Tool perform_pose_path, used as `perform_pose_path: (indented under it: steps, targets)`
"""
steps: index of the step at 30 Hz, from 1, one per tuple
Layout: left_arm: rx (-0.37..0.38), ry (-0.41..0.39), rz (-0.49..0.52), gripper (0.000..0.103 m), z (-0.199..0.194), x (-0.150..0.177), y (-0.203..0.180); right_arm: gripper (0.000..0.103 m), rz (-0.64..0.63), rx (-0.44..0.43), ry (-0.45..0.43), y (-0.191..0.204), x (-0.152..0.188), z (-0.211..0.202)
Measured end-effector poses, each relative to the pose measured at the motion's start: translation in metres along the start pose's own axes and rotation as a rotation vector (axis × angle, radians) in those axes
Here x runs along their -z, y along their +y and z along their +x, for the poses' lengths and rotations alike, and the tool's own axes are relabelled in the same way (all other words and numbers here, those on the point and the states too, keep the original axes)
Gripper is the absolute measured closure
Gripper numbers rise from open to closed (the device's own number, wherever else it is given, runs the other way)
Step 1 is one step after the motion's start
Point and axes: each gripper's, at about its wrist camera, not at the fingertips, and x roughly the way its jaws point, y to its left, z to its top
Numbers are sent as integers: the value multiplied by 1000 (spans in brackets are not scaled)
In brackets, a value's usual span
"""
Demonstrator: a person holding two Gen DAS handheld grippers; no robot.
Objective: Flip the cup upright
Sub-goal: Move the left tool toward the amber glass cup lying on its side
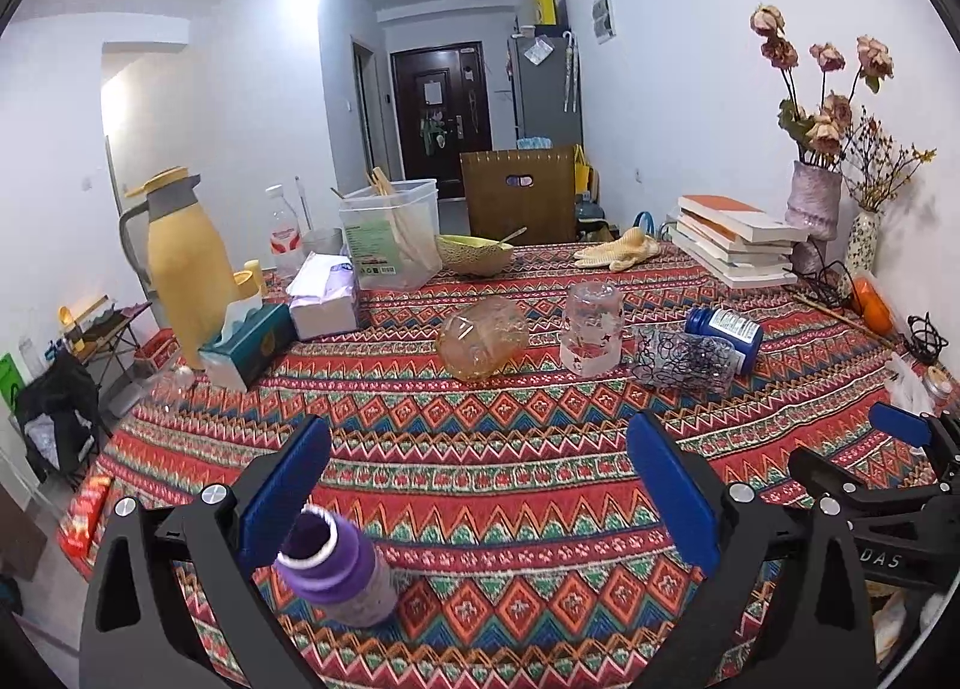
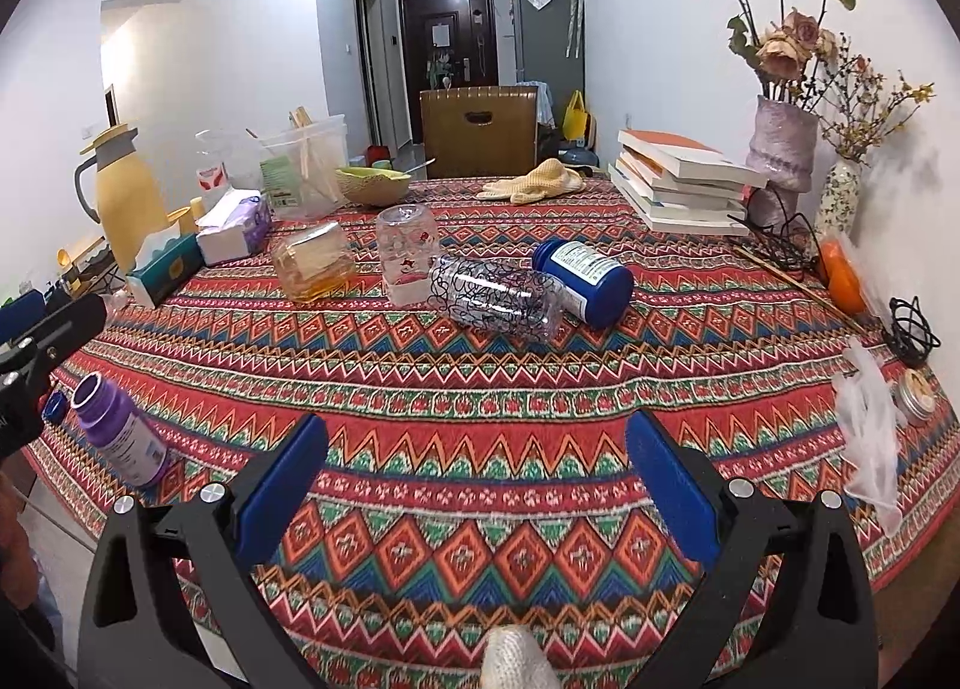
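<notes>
A clear cup with red prints stands upside down, mouth on the patterned tablecloth, mid-table. An amber glass cup lies on its side left of it. A clear cup with black squiggles lies on its side to the right. My left gripper is open and empty, well short of the cups. My right gripper is open and empty, also short of them; it shows at the right edge of the left wrist view.
A purple bottle stands by the near left edge. A blue bottle lies behind the squiggle cup. A yellow jug, tissue boxes, a plastic tub, books and vases line the back and sides.
</notes>
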Motion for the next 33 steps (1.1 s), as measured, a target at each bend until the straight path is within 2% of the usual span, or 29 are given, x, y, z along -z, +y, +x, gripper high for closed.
perform_pose_path:
  steps: [11,16,26,33]
  targets:
    - [2,39,172,7,28,-49,-17,7,-77,-8,-31,2,-42,31]
    - [-13,81,254,7,47,-70,-23,8,-103,-10,-39,6,-65,46]
    - [-60,249,323,7,118,-108,-19,8,-97,-86,9,11,-102,91]
    - [-79,344,375,7,166,-120,-20,7,-89,-93,36,9,-114,122]
